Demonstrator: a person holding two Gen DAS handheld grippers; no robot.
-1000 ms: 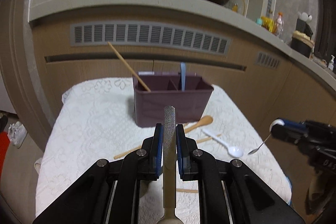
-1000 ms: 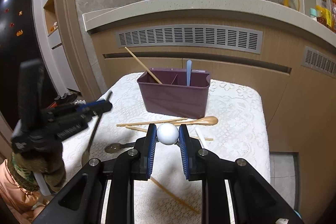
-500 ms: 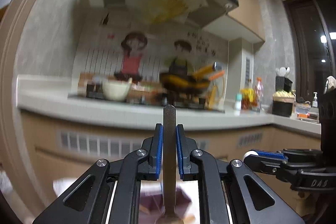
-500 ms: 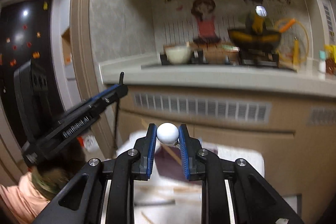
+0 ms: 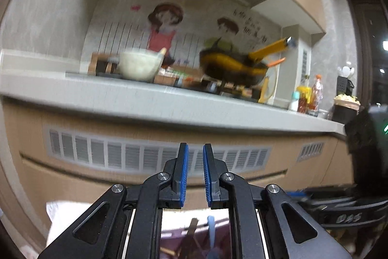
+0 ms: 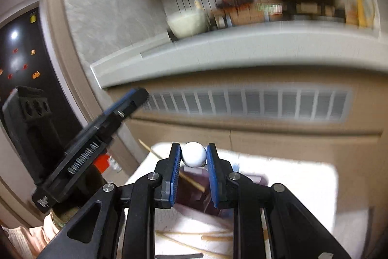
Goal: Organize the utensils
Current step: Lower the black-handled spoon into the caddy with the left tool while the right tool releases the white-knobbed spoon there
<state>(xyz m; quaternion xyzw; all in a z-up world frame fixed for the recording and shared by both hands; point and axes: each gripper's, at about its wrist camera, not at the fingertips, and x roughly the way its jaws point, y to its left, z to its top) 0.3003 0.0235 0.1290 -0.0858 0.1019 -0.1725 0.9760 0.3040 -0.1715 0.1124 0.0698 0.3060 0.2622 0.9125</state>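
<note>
- R gripper (image 6: 193,146): pads clenched on the white ball end (image 6: 193,155) of a utensil. The rest of it is hidden below the fingers.
- L gripper (image 5: 195,149): jaws nearly closed with only a thin slit. Nothing shows between the pads, so it looks empty.
- Purple caddy (image 6: 191,196) sits on the table (image 6: 303,188) twd its far edge, right under both grippers. It has a blue utensil (image 5: 211,227) in it and a chopstick (image 6: 150,149) leaning out to the left.
- Loose chopsticks (image 6: 189,233) lie on the cloth nearer the front edge, not sorted yet.
- Risk: a round knob gives poor purchase, so the utensil could pivot or pop out. Both views are smeared, which suggests a fast swing.
- Risk: the grippers are close together over the caddy and could knock each other on the way down.
- Risk: the leaning chopstick is in the drop path. A bump could flick it out or tip the caddy.
- Risk: the lower end of the utensil is out of sight, so it may catch the rim or a divider and land in the wrong compartment.
- Writing: letters on the R gripper body (image 5: 346,219) look like "DAS", not sure.
- Writing: the print on the L gripper's side (image 6: 83,159) is too blurred to read, and so are the wall characters (image 5: 249,28).
</note>
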